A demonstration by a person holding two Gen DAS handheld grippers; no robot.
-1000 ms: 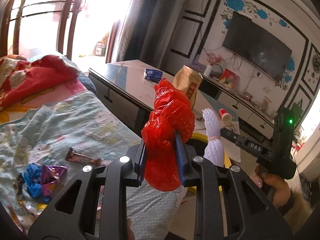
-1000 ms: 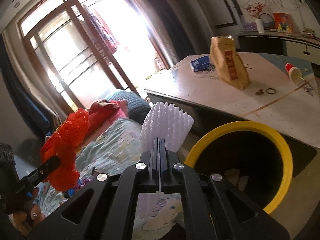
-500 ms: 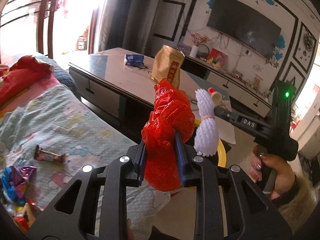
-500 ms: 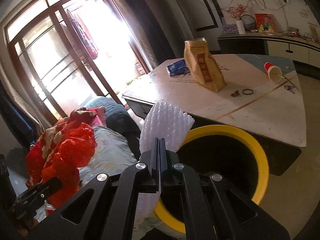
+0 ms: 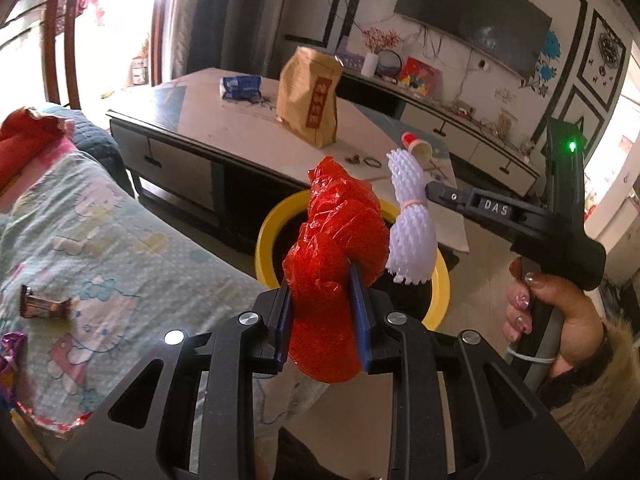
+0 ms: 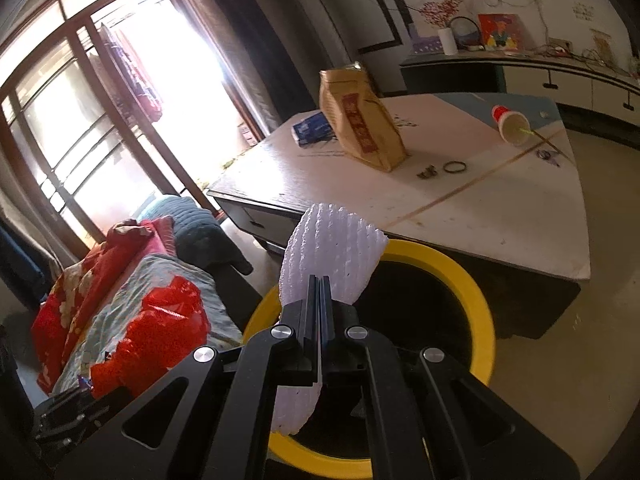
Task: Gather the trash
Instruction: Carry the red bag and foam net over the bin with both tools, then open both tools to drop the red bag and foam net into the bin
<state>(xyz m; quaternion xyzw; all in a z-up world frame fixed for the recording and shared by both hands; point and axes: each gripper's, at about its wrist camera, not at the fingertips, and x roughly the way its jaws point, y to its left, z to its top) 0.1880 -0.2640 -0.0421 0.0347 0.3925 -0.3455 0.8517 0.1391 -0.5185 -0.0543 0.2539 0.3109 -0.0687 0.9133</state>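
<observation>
My left gripper [image 5: 322, 280] is shut on a crumpled red plastic bag [image 5: 338, 240], held near the rim of a yellow-rimmed black trash bin [image 5: 268, 232]. My right gripper [image 6: 320, 284] is shut on a white foam fruit net [image 6: 332, 248], which hangs over the same bin [image 6: 480, 312]. In the left wrist view the foam net [image 5: 412, 240] sits in the right gripper [image 5: 430, 196], just right of the red bag and above the bin. The red bag [image 6: 160, 336] shows at lower left in the right wrist view.
A low table [image 5: 240, 136] stands just behind the bin with a brown paper bag [image 5: 310, 100], a blue packet [image 5: 240, 86] and a tipped red cup [image 5: 416, 146]. A covered sofa [image 5: 100, 240] at left holds a candy bar wrapper [image 5: 44, 306]. A person's hand [image 5: 552, 316] grips the right handle.
Both grippers have moved toward the bin, carrying the red bag and the foam net; the bin now lies right under them. The sofa has slid off to the left.
</observation>
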